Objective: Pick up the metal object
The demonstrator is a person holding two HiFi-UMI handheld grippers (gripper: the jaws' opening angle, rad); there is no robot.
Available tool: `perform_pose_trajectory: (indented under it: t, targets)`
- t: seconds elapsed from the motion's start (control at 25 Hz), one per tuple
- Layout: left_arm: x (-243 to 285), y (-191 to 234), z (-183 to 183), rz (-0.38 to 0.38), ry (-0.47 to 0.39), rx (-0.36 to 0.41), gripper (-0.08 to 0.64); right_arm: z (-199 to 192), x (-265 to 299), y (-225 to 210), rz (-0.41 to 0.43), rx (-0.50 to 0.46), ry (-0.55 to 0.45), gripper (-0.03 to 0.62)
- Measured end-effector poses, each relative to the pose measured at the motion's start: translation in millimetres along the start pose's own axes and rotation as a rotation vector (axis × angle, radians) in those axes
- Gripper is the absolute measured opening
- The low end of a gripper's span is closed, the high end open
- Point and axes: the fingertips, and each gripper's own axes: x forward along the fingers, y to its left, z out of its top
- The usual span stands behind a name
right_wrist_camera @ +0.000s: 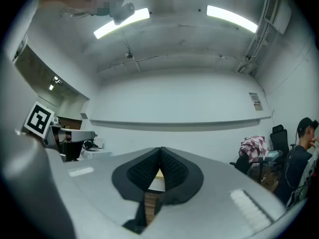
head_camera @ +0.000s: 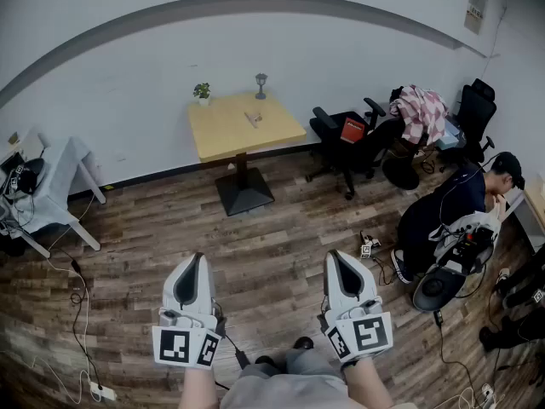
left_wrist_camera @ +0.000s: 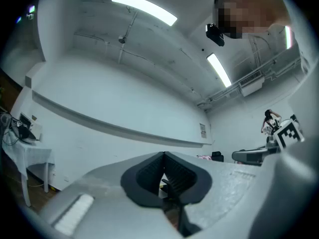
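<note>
Two grippers hover low over the wooden floor [head_camera: 281, 220], well apart from the yellow desk [head_camera: 223, 139]. The left hand-held gripper [head_camera: 197, 257] and the right hand-held gripper [head_camera: 335, 255] each have their jaws pressed together on nothing. The metal goblet [head_camera: 261, 83] stands upright at the desk's far edge, by the wall, near a small potted plant [head_camera: 202, 91].

**A quiet room with furniture along the walls**

A yellow square table [head_camera: 223, 135] stands by the far wall, with a small potted plant [head_camera: 202, 92] at its far left corner. To the right are black office chairs [head_camera: 345, 147], one draped with a checked cloth [head_camera: 419, 112], and a seated person [head_camera: 456, 204]. A white side table [head_camera: 61, 175] stands far left. Cables [head_camera: 78, 296] trail across the wooden floor [head_camera: 272, 228].
</note>
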Motion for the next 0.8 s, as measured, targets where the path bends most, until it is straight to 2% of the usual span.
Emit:
perform_pose_trajectory:
  t: [0.4,0.68,0.8]
  targets:
    - [-7.8,4.3,2.9,-0.019,-0.001,-0.005,0.003,1.2,-2.2,11.2,-0.018,-0.007,-0.005,0.002]
    - [-9.3,9.8,13.5,-0.032,-0.028,0.013,0.003,11.6,0.1,10.9,-0.041,0.016,-0.056,0.002]
    - [-9.9,12.8,11.8,-0.031,-0.035,0.004,0.003,10.8,-0.9,13.5,-0.037,-0.003,-0.051,0.002]
